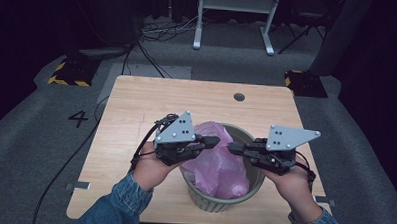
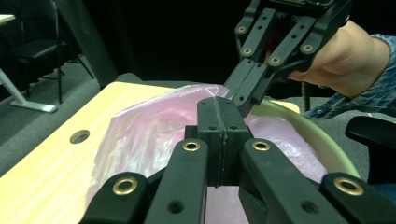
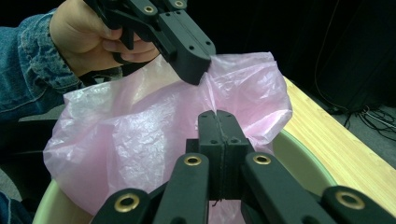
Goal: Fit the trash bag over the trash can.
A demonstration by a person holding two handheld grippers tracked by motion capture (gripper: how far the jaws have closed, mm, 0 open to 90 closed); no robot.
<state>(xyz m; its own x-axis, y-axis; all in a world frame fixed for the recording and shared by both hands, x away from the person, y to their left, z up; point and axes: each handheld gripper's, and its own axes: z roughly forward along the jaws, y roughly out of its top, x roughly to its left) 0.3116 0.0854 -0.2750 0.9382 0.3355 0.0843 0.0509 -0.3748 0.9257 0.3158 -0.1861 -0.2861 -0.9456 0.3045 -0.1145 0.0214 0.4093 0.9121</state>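
The wooden table (image 1: 136,105) fills the middle of the high view, and everything else is placed around the bin (image 1: 254,190) that stands near its front edge, the edge closest to the person. A small round hole (image 1: 239,97) sits in the tabletop well beyond the bin, toward the far edge.

The bin is a pale green, ribbed, round tub. Inside it lies a pink plastic bag (image 1: 219,165), crumpled, with its upper part rising above the bin's rim on the left side and its lower folds sunk within the bin.

The left gripper (image 1: 216,140) hangs over the bin's left rim, held by the person's left hand (image 1: 152,170) just outside that rim. Its jaws are pressed together, and in the right gripper view (image 3: 194,70) they pinch the upper edge of the bag, lifting a fold of it above the bin.

The right gripper (image 1: 231,147) reaches in over the bin from its right side, held by the right hand (image 1: 291,188) above the right rim. Its jaws are closed tight (image 3: 218,122); the bag lies right against and behind their tips, though whether plastic is caught between them I cannot tell. The two sets of tips stand near each other above the bin's middle.
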